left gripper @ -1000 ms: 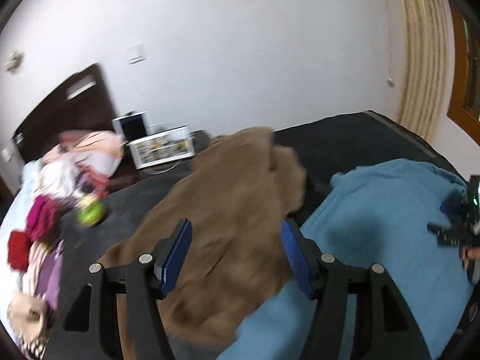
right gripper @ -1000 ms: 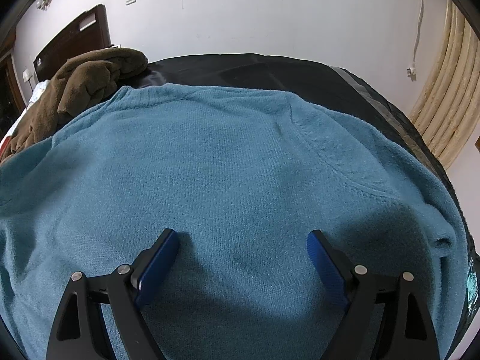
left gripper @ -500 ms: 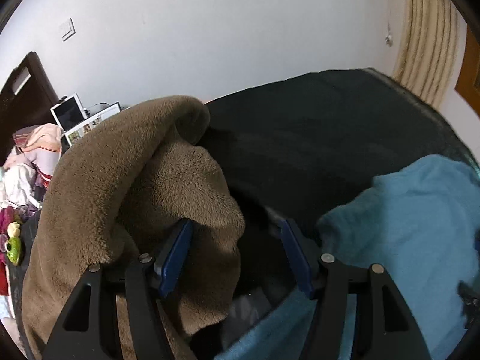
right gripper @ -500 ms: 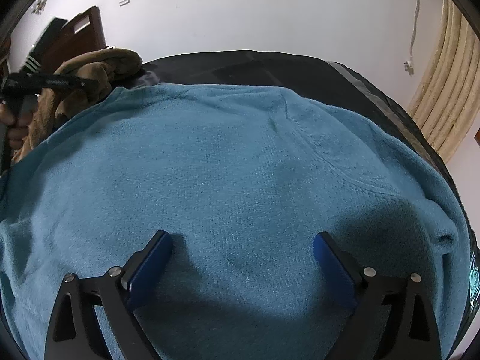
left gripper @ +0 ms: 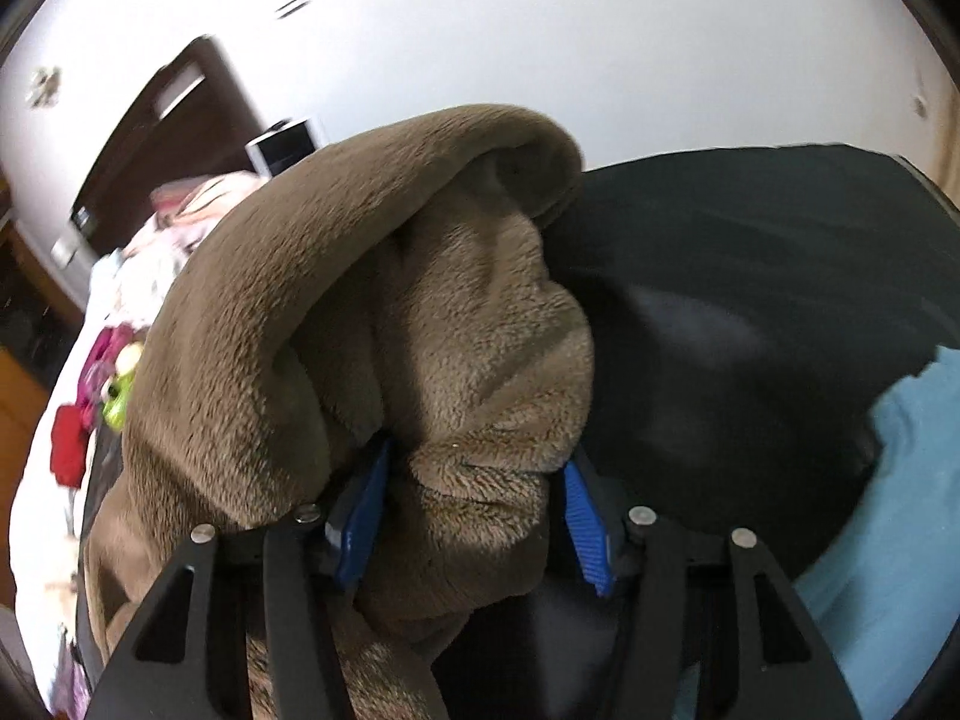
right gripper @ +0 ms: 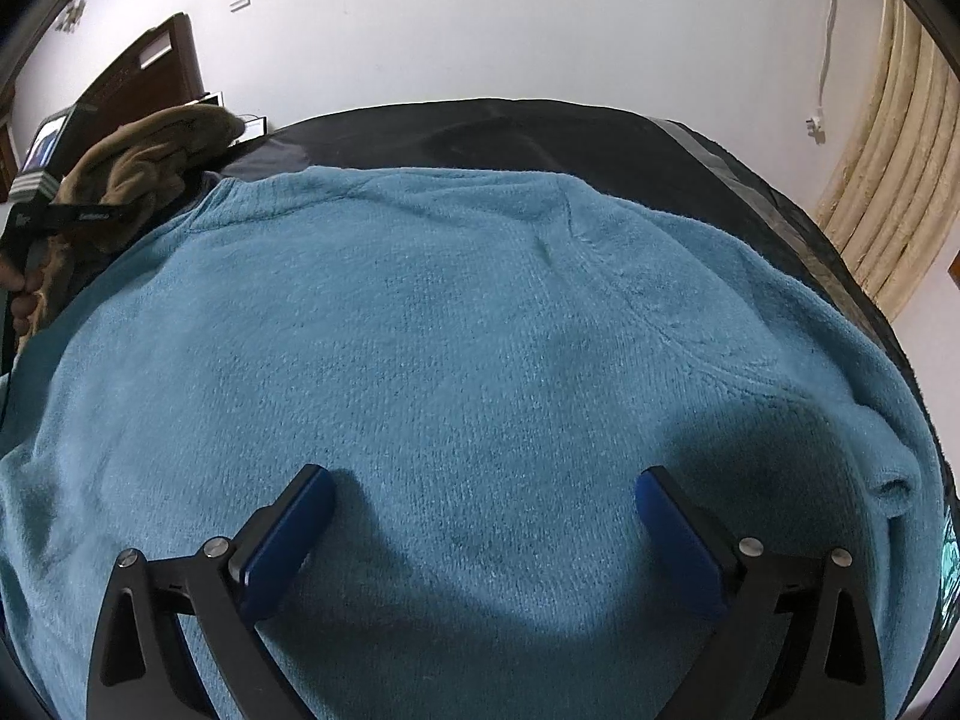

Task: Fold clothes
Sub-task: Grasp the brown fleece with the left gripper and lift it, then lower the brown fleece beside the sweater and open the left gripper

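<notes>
Left gripper [left gripper: 474, 480]: jaws have just been closing, a thick fold of the brown fleece garment [left gripper: 360, 312] bulges between the blue pads and touches both; clamped on it
Right gripper [right gripper: 483, 516]: jaws have just been opening and stand wide apart over the teal sweater [right gripper: 450, 348], nothing between the pads
Brown fleece garment: bunched on the black bedcover [left gripper: 750, 276], beside the sweater's left edge
Teal sweater: spread flat on the bedcover, neckline toward the wall
Background: pile of mixed clothes [left gripper: 102, 384] at far left, cream curtain [right gripper: 888, 180] at right, dark headboard [right gripper: 144, 84]
</notes>
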Action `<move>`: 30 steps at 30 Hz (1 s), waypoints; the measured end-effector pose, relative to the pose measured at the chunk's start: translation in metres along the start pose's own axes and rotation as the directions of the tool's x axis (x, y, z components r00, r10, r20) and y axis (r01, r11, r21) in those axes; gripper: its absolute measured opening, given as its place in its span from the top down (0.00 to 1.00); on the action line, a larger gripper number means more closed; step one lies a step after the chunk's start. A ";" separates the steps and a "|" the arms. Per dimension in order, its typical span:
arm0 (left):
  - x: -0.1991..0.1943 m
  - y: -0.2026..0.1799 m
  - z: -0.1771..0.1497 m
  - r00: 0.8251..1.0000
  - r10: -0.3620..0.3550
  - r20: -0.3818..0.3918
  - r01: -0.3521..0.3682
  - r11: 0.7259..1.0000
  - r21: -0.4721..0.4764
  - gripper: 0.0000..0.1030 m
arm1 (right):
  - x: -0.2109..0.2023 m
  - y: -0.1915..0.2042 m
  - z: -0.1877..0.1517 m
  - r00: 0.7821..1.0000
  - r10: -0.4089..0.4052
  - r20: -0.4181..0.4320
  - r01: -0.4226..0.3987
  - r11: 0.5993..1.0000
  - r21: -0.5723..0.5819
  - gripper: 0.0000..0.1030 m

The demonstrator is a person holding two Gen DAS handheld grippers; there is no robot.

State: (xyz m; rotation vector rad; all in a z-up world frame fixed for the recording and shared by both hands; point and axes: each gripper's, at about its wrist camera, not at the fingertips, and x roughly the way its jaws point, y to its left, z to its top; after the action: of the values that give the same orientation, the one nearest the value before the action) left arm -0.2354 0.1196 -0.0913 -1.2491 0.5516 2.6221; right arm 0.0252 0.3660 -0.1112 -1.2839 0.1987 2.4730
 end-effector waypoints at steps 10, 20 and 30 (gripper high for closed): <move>-0.001 0.059 -0.037 0.996 0.073 -0.045 -0.075 0.995 -0.069 0.43 | 0.016 -0.002 0.019 1.000 -0.002 -0.003 0.002 1.000 0.000 0.01; -0.045 0.056 -0.058 0.998 -0.030 -0.057 0.029 0.999 -0.027 0.35 | 0.025 -0.006 0.030 1.000 0.006 -0.005 -0.006 1.000 -0.004 0.00; -0.158 0.026 -0.123 0.991 -0.112 0.068 0.094 0.970 0.225 0.23 | 0.021 -0.007 0.024 1.000 0.013 -0.003 -0.013 1.000 -0.008 0.00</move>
State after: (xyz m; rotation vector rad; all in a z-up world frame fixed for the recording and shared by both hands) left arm -0.0570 0.0451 -0.0329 -1.0698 0.7217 2.4346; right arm -0.0021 0.3844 -0.1143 -1.2942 0.1991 2.4852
